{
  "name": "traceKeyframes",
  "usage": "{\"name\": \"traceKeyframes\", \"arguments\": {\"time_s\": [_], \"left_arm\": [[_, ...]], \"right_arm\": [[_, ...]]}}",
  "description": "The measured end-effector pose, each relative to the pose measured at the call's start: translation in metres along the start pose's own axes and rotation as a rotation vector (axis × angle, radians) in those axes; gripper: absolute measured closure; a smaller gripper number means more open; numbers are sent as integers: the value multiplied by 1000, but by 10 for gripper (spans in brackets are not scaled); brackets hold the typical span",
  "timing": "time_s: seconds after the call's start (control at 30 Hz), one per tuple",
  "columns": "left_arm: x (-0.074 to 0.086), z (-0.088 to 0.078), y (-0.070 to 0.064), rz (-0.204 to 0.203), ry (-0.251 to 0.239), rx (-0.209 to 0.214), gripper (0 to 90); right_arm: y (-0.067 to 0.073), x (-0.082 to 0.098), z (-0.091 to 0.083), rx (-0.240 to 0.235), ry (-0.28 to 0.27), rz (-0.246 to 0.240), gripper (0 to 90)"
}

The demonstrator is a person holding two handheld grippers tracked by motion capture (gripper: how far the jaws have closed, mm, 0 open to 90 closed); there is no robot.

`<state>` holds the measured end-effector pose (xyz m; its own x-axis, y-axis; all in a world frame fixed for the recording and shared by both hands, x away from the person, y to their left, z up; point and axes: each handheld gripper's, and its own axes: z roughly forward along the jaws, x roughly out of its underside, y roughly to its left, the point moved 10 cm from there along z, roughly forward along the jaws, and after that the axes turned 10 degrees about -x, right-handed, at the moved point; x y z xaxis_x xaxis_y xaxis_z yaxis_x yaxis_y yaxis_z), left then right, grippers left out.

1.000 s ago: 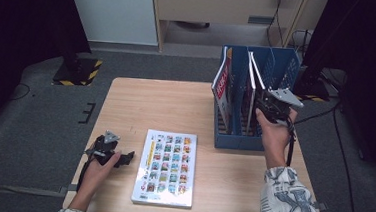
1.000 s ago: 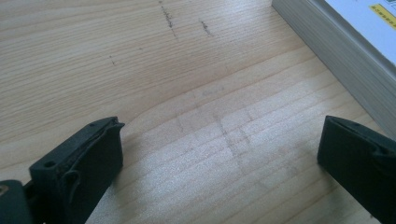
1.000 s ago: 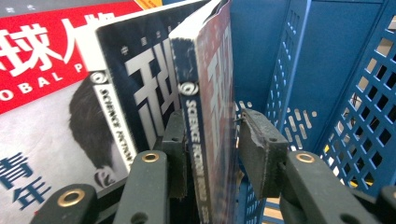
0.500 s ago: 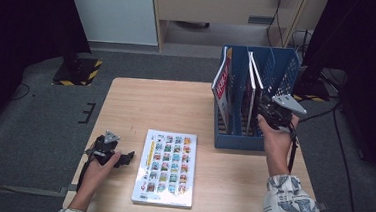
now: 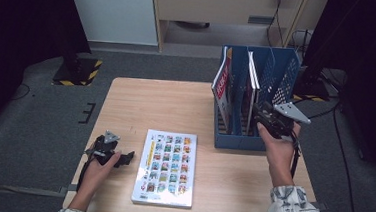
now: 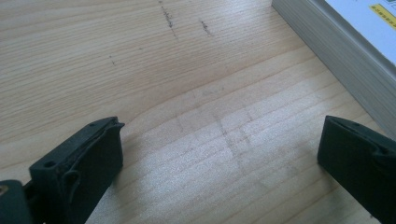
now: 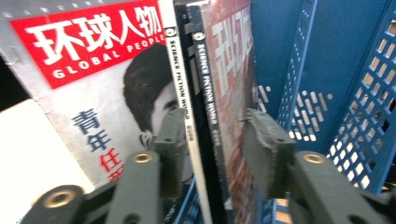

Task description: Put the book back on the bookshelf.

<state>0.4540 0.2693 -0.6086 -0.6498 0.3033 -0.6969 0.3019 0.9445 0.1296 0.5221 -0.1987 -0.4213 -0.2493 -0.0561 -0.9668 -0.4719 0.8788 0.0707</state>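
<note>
Straddling the thin, floppy Science Fiction World magazines [image 7: 205, 102] standing in the blue plastic file rack [image 5: 284, 67], the right gripper [image 5: 265, 122] is opening, jaws apart, no longer pinching their stiffer spines.

A blue perforated file rack [image 5: 283, 77] holds a red-and-white-titled magazine [image 7: 93, 70]; the table [image 5: 176, 105] is pale wood grain.

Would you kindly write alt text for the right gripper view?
The right tool straddles the spines of two Science Fiction World magazines standing in a blue file rack, its jaws just opened. A Global People magazine leans alongside.
</note>
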Motion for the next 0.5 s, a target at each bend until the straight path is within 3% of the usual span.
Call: {"name": "traceKeyframes", "arguments": {"time_s": [0.43,0.5], "left_arm": [[0,0,0,-1,0,0,0],[0,0,0,-1,0,0,0]], "right_arm": [[29,24,-5,-58,56,-21,317],[39,27,-8,-83,52,-24,290]]}}
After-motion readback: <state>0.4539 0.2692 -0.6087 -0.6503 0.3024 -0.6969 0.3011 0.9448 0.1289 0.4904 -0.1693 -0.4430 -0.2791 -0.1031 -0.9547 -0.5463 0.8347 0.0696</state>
